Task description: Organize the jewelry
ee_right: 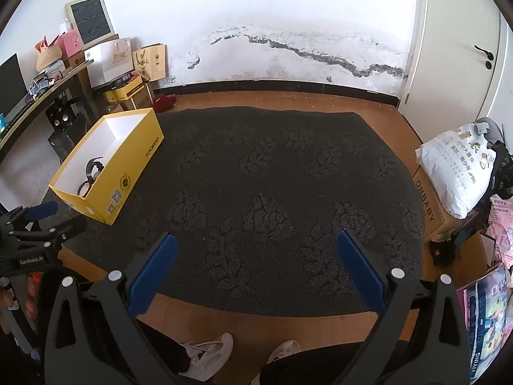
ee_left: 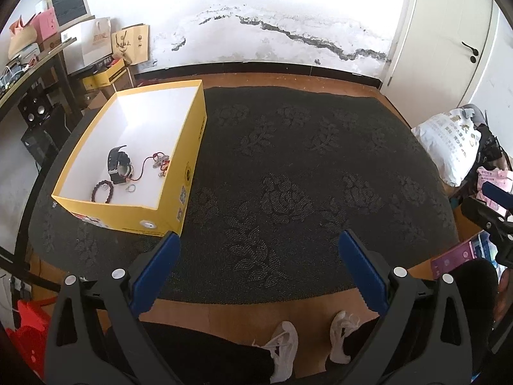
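Note:
A yellow box (ee_left: 189, 147) with a white inside stands on the left of the dark rug (ee_left: 288, 176). It holds a black watch (ee_left: 118, 164), a red cord necklace (ee_left: 153, 165), a dark bead bracelet (ee_left: 102, 192) and a small ring (ee_left: 131, 188). My left gripper (ee_left: 258, 240) is open and empty, held above the rug's near edge to the right of the box. My right gripper (ee_right: 255, 240) is open and empty above the rug. The box (ee_right: 141, 157), watch (ee_right: 93, 168) and bracelet (ee_right: 84, 189) also show in the right wrist view.
A desk (ee_right: 41, 96) with boxes and bags stands at the far left. A white door (ee_right: 461, 48) is at the far right, with a white sack (ee_right: 455, 166) and packages beside the rug. The person's white shoes (ee_left: 285, 349) stand at the rug's near edge.

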